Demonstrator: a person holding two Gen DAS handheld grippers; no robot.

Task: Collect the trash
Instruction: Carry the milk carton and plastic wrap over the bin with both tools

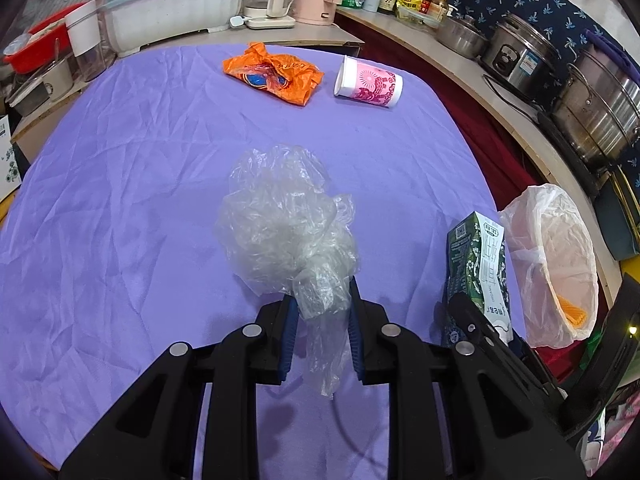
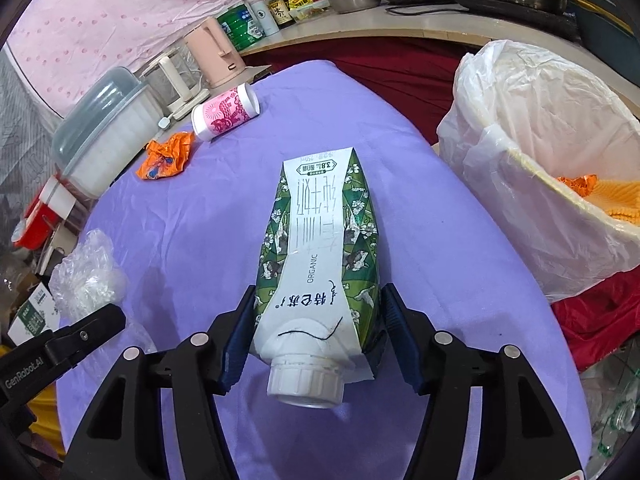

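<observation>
Already binned: orange wrapper (image 2: 576, 182) inside lined bin (image 2: 520, 128)
Left gripper (image 1: 322, 312): clamped on clear plastic bag (image 1: 280, 216)
Right gripper (image 2: 318, 320): jaws opening around milk carton (image 2: 320, 240); carton on table
Left to collect: orange bag (image 1: 274, 73); pink cup (image 1: 370, 83)

Between our right jaws we see a green-and-white floral milk carton (image 2: 320, 248); beyond, a pink-patterned cup (image 2: 225, 112), an orange wrapper (image 2: 166, 156), a purple cloth (image 2: 180, 220).

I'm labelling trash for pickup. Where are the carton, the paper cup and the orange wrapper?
Carton (image 2: 316, 248): right wrist view, white front panel.
Paper cup (image 1: 370, 84): left wrist view, pink side wall.
Orange wrapper (image 1: 276, 74): left wrist view, crumpled middle.
</observation>
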